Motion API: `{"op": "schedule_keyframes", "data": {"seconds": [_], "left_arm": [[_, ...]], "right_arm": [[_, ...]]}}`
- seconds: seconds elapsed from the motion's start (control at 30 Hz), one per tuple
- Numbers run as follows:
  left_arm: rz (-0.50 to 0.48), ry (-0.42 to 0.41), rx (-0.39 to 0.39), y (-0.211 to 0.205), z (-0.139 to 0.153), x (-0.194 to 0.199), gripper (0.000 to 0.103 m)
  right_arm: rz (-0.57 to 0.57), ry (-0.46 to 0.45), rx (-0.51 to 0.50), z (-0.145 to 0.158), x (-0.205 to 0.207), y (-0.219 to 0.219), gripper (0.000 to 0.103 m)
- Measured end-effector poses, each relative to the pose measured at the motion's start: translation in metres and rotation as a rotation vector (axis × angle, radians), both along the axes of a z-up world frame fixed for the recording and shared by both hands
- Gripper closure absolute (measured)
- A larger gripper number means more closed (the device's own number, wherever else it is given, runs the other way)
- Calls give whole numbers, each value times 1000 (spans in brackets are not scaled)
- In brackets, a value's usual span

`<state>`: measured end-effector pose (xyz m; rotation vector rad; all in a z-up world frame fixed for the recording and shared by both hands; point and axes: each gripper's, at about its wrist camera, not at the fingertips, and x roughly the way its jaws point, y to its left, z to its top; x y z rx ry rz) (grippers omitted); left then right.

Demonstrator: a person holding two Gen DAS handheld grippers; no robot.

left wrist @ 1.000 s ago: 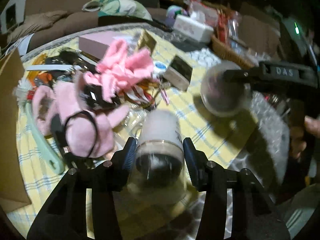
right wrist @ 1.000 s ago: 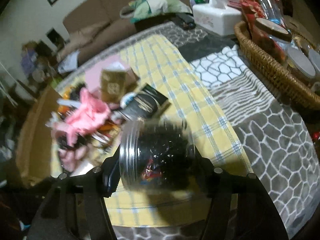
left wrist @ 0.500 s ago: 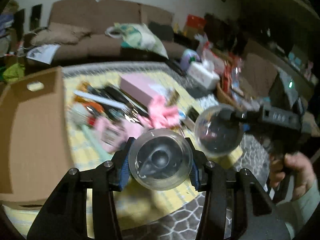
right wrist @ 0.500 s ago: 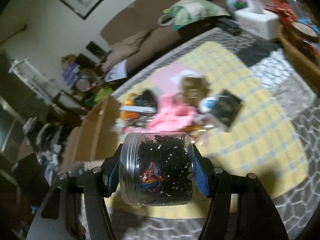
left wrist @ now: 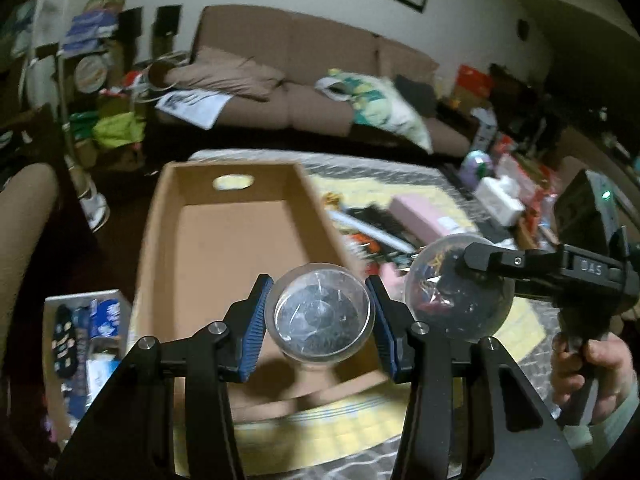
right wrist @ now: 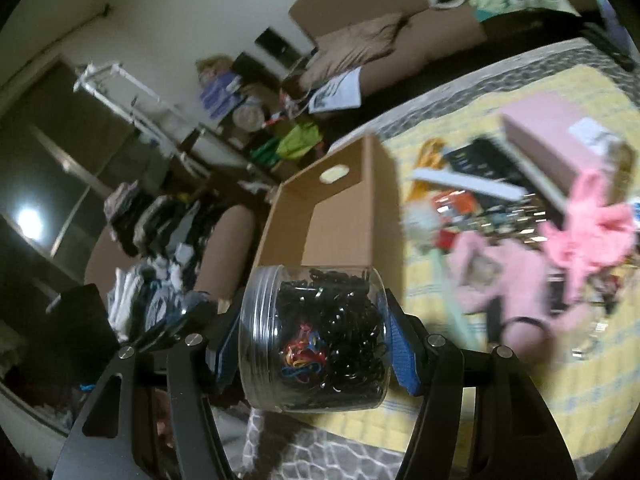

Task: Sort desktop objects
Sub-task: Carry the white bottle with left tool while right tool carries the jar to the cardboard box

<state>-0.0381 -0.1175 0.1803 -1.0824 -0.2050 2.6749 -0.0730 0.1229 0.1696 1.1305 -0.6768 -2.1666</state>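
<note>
Left gripper (left wrist: 320, 322) is clamped on a small clear round container (left wrist: 319, 319), blue pads tight on both sides, bottom or top face toward the camera, dark contents, too blurred to name. It sits low centre of the left wrist view, held in the air above the near end of the cardboard box (left wrist: 224, 248).

Right gripper (right wrist: 314, 338) is clamped on a clear plastic jar (right wrist: 314, 336) lying on its side, screw-thread rim at frame left. Packed with black hair ties, a small knot of coloured ones low in the middle. Low centre of the right wrist view; in the left wrist view the same jar (left wrist: 458, 286) shows at mid right, just beside the small container, with a hand (left wrist: 592, 372) on the grip at lower right.

Box is open-topped, floor bare, brown walls, oval handle hole (left wrist: 233, 182) in the far wall. It stands on the yellow checked cloth (right wrist: 520, 372) at the table's left edge, its right wall near the clutter: pink box (right wrist: 548, 136), pink fluffy items (right wrist: 512, 280), black and orange bits, all blurred. Bare cloth lies in front of the box, near both grippers. Grey patterned cover (left wrist: 360, 464) at the bottom edge. Beyond the table, a brown sofa (left wrist: 304, 64) at upper centre.
</note>
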Motion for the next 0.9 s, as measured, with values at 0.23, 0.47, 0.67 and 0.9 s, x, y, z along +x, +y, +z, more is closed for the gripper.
{"op": "schedule_keyframes", "data": {"seconds": [0.23, 0.47, 0.67, 0.9], "left_arm": [[44, -83, -56, -31, -44, -11, 59], [52, -120, -81, -43, -66, -13, 59], [58, -107, -98, -49, -60, -13, 65], [77, -86, -79, -63, -48, -5, 64]], "right_arm": [[65, -76, 56, -46, -18, -67, 39], [82, -87, 127, -80, -24, -101, 39], [126, -31, 268, -78, -26, -130, 39], [170, 117, 654, -76, -13, -154, 33]]}}
